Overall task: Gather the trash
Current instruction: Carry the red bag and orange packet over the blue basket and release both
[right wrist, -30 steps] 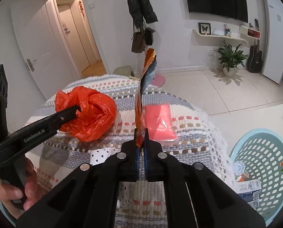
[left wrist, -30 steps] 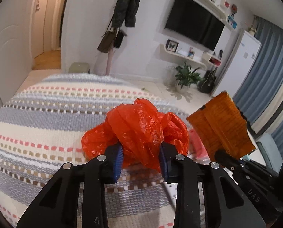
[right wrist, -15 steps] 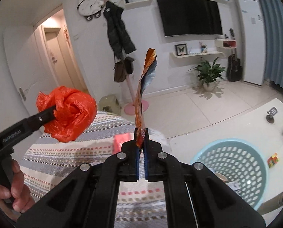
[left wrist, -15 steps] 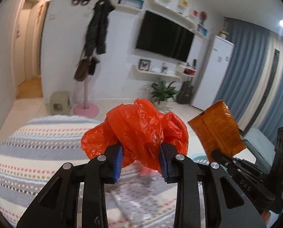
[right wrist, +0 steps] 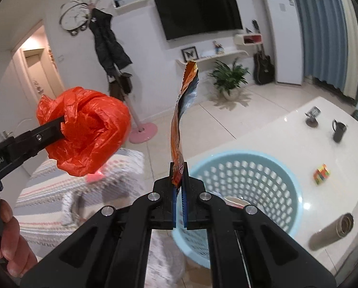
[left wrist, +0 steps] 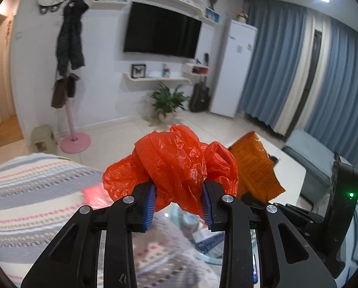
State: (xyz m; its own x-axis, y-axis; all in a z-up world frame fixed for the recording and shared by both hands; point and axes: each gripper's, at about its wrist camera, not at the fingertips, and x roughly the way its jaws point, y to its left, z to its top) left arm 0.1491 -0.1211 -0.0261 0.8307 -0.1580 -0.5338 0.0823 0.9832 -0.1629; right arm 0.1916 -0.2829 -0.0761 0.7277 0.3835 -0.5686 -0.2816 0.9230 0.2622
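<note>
Left gripper (left wrist: 177, 204) fingers clamped on crumpled orange plastic bag (left wrist: 174, 165), frame centre; right gripper (right wrist: 178, 192) pinching upright snack wrapper (right wrist: 182, 120), both aloft for dropping into blue laundry basket (right wrist: 270, 165), lower right.

The only readable lettering is "obot.AI", white on the black arm of the left gripper (right wrist: 60, 126), at the left edge.

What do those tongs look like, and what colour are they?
Both tongs, left and right, are black plastic with silver screws and ribbed blue pads. The left one has white lettering on its side. A bare hand grips its handle.
</note>
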